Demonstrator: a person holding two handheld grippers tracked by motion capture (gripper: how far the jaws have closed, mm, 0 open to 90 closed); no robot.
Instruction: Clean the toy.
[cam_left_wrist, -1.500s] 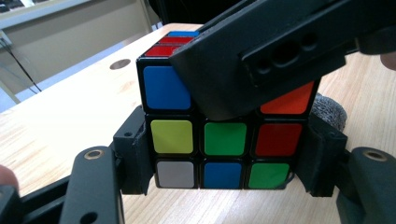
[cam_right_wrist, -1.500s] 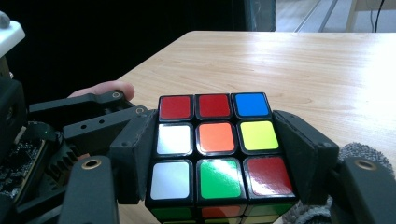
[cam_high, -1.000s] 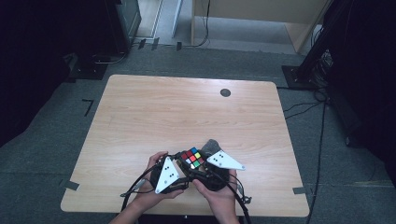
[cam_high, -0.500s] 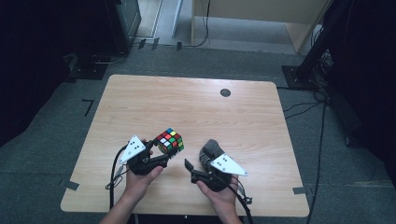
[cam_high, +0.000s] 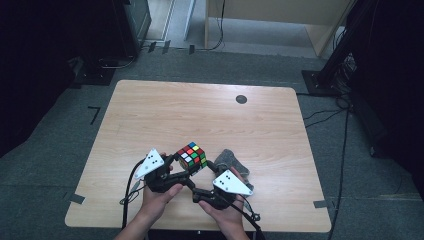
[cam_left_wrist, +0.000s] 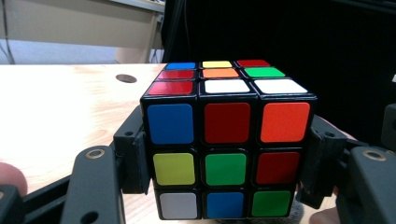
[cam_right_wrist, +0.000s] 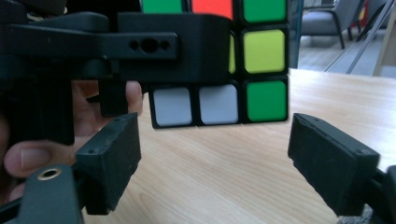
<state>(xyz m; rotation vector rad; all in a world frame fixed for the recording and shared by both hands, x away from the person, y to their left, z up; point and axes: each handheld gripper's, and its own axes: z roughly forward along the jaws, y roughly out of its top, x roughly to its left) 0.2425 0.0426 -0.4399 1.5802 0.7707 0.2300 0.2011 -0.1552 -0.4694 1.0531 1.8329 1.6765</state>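
Evenly lit table, dark surroundings; the near jaws blur softly.

You see a wooden surface (cam_high: 165, 115) with a dark round hole (cam_high: 241, 99) near its far edge and a grey cloth (cam_high: 231, 161) near you.

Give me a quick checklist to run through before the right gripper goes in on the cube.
1. Left gripper clamped on the puzzle cube: ok, a finger presses each side.
2. Cube clear of the table: ok, the right gripper view shows wood below its bottom row.
3. Right gripper open: ok, its fingers have just been opening, with nothing between them.
4. Right gripper lined up: not ok, the cube sits above and beyond its fingers.
5. Free faces to grasp: cannot tell, the left gripper's finger covers much of one side.
6. Dark object by the right hand out of the way: cannot tell.
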